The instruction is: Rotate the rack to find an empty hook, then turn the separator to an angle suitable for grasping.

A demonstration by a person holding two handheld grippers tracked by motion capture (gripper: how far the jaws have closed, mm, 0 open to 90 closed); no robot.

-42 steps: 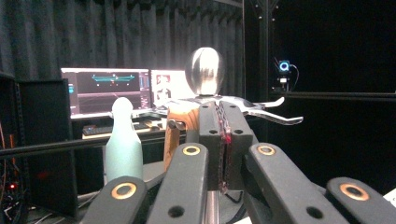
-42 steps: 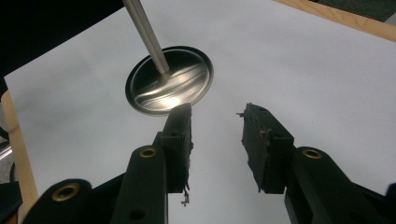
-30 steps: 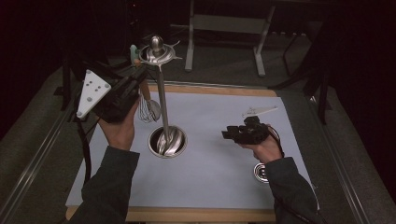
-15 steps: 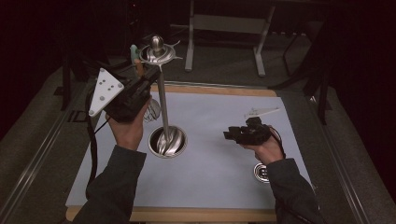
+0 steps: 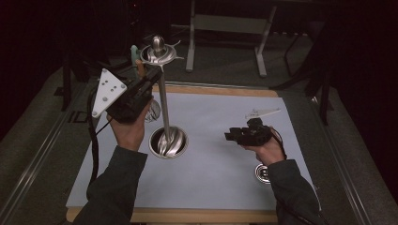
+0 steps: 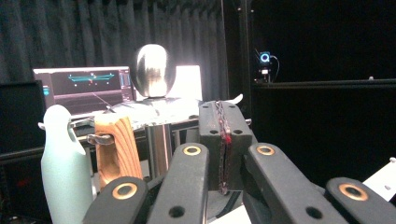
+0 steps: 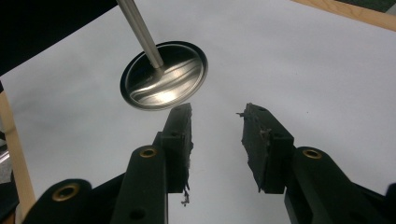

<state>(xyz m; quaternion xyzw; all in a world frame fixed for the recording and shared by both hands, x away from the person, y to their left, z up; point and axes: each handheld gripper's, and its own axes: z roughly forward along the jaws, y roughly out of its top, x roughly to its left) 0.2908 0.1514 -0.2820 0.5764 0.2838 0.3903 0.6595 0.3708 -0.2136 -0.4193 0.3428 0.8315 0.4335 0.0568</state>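
A tall metal stand (image 5: 164, 108) rises from a round shiny base (image 5: 168, 142) on the white mat. Its top carries a ball knob (image 6: 152, 70) and a hook ring. A mint-green handle (image 6: 63, 163) and a wooden handle (image 6: 116, 149) hang from that ring. My left gripper (image 5: 155, 75) is raised beside the stand's top, just under the ring. Its pads (image 6: 223, 116) are shut flat together with nothing seen between them. My right gripper (image 5: 231, 136) hovers low over the mat right of the base, open and empty. In the right gripper view its jaws (image 7: 217, 116) point at the base (image 7: 163, 77).
The white mat (image 5: 220, 187) covers the wooden table. A small metal disc (image 5: 262, 172) lies by the right forearm, and a pale thin piece (image 5: 263, 112) lies at the back right. Another shiny object (image 5: 153, 111) sits behind the left hand. A lit monitor (image 6: 84, 88) stands beyond.
My left gripper has moved to the right, closer to the stand's top and pole. The right gripper has stayed where it was.
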